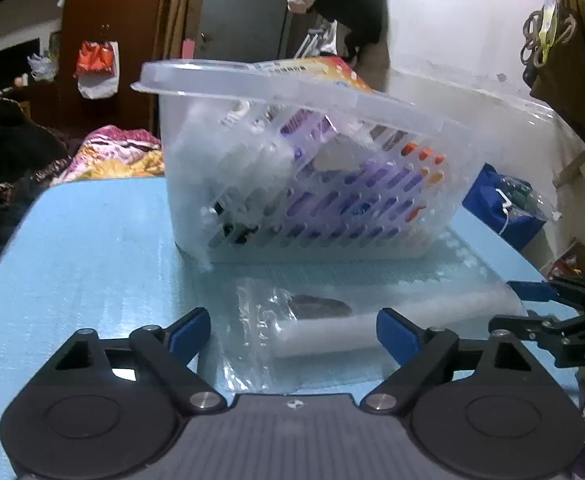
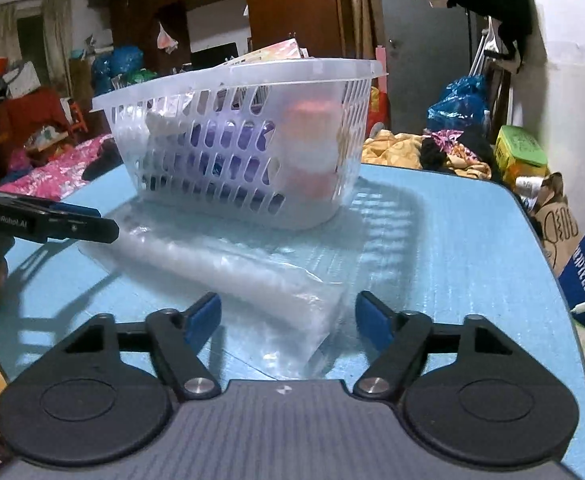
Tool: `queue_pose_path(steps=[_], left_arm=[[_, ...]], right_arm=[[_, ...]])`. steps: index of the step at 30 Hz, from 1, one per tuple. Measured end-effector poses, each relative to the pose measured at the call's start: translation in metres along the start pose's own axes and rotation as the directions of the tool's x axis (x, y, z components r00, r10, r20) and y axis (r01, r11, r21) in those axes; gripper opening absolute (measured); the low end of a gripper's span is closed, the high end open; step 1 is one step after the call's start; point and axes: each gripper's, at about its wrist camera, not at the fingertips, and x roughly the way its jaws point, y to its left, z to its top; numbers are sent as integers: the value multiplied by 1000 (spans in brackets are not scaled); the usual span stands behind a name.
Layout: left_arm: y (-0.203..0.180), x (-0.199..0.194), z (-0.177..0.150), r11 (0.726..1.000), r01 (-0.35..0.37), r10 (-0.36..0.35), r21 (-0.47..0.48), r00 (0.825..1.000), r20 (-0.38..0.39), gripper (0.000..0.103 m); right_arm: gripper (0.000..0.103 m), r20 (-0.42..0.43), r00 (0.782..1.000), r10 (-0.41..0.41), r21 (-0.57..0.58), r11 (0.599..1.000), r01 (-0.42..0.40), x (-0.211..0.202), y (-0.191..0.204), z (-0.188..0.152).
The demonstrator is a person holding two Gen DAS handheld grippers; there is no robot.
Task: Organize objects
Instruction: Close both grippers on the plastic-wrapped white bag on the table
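a nearly filled basket [image 1: 312,184] is seen on the table [image 1: 92,240]; a plastic bag [image 1: 332,332] is left between spread left gripper [image 1: 292,330] and spread right gripper [image 2: 288,318].

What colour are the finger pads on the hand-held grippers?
Blue pads on black linkages, clearest in the right wrist view.

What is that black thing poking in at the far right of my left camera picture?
Observer: The right gripper, open, at the other end of the plastic bag.
Operator: What sits at the basket's other end?
Observer: A pale bottle with a reddish top stands inside the basket.
Operator: Anything past the table there?
Observer: A green box beyond the blue table.
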Motion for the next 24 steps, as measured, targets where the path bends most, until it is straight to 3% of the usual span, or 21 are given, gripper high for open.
queue_pose_path(steps=[4,7,13,18,24], left_arm=[[-9,1,-2,998,3,-3,59,1000,-13,86],[-18,1,-4,994,-21,23,110,1000,-16,76],[-28,-1,-6,987,-2,3,162,1000,-9,48],[-20,-6,-7,993,27,-29,116,999,20,23],[-24,-15,-9,990,18,-31,141,996,86,18]], right_arm=[[58,13,1000,-10,-18,1000,10,-1,3,-2],[53,16,1000,-13,-19,1000,13,-1,2,-1],[38,27,1000,-13,-41,999,14,-1,5,-2],[25,54,999,-2,-56,998,6,-4,6,-4],[19,85,996,-3,-109,994,12,-7,15,-6]])
